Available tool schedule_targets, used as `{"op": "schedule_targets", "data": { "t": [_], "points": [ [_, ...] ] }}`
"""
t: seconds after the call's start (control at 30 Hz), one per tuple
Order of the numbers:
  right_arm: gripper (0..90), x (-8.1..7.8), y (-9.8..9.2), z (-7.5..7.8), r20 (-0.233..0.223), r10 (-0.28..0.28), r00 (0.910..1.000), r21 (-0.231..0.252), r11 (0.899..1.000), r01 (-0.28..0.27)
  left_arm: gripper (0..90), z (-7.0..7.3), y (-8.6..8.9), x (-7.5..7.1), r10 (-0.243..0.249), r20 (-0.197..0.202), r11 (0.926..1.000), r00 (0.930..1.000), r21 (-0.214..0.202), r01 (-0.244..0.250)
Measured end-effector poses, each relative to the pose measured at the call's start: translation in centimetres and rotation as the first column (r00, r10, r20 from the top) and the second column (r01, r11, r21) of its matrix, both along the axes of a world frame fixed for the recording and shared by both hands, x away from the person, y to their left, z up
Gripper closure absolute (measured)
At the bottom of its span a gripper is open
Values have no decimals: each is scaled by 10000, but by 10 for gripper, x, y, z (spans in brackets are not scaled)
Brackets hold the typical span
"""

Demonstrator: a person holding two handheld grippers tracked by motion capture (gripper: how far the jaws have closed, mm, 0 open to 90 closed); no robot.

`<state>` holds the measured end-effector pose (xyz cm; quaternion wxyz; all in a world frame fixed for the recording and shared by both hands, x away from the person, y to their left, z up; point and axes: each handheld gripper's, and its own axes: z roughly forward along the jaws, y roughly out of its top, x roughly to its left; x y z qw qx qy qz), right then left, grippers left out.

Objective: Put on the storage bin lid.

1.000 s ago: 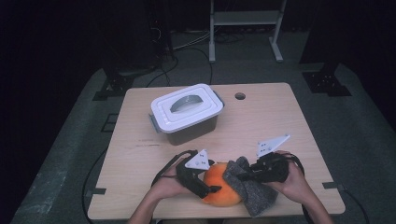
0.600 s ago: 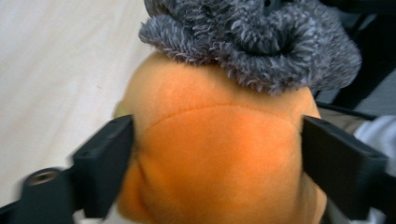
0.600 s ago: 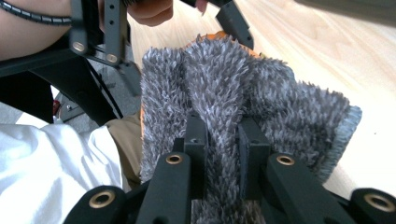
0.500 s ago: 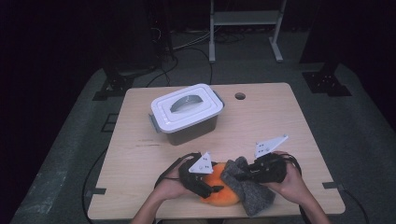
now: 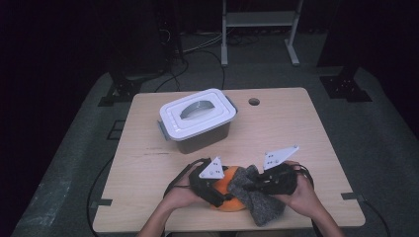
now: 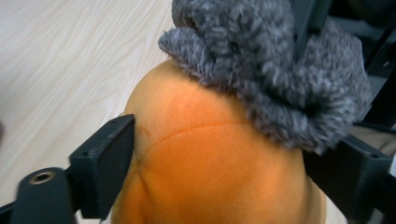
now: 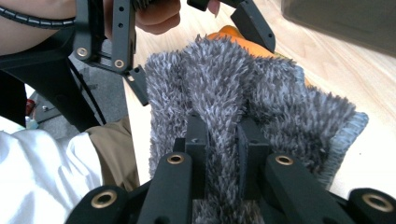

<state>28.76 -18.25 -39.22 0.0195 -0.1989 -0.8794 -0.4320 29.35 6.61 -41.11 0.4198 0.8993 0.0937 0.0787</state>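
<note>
Left gripper (image 5: 221,190) jaws, just reopened wider, clasp the orange ball (image 6: 219,172); right gripper (image 7: 223,140) pinches a fold of grey fuzzy cloth (image 7: 261,98) draped over it.

One lidded box (image 5: 197,120), one orange ball (image 5: 228,193), one grey cloth (image 5: 257,197).

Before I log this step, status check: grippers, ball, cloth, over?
Left gripper around orange ball, jaws just reopened wider. Right gripper shut on grey cloth, draped on ball. White-lidded box apart, behind.
</note>
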Motion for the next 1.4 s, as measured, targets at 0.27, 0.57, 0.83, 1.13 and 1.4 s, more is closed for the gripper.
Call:
{"op": "schedule_targets", "data": {
  "t": [0.27, 0.57, 0.83, 1.13, 1.4],
  "points": [
    [770, 12, -29, -17, -781, -418, 9961, -48, 9991, 415, 152, -3, 7, 2, -59, -172, 10000, 9998, 36, 60],
    [766, 7, -10, -17, -852, 240, 9961, 316, 9993, -214, 57, 1, 4, 5, -8, -1110, 9996, 9938, 282, 40],
    [769, 1, -12, -3, -238, 77, 9997, 392, 9992, -67, 273, 7, 5, -1, 80, 451, 9997, 9990, -254, -68],
    [766, 6, -14, -4, -169, -404, 9990, 700, 9967, 415, 119, 5, -2, -1, -280, 335, 9993, 9990, -249, 288],
    [764, 4, -7, -8, -202, -50, 9998, 553, 9984, 61, 179, -1, 4, 5, 8, -504, 9997, 9987, -255, -21]
  ]
}}
